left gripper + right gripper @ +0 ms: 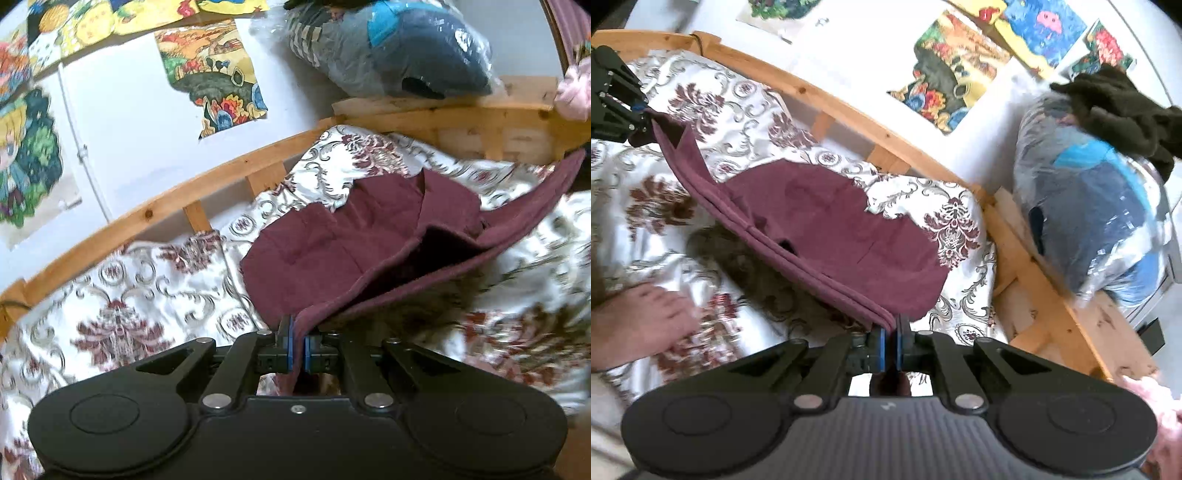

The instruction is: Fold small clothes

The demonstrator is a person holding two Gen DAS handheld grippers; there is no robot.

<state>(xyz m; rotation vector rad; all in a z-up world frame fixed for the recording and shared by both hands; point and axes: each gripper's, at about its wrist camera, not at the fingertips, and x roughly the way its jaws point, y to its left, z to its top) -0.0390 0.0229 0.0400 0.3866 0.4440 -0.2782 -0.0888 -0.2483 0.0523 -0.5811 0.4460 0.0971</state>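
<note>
Here: maroon garment [332, 243], hem stretched between left claw [298, 345] and right claw [891, 345], both clamped on it; remainder drapes ahead onto bed [122, 295].

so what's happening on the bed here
A person is folding a maroon garment on a bed with a floral bedspread, using a hand-held tool in each hand. The left tool and the right tool are each shut on one end of the garment's near edge, holding that edge up off the bed while the far part lies flat. A bare foot rests on the bedspread nearby.
</note>
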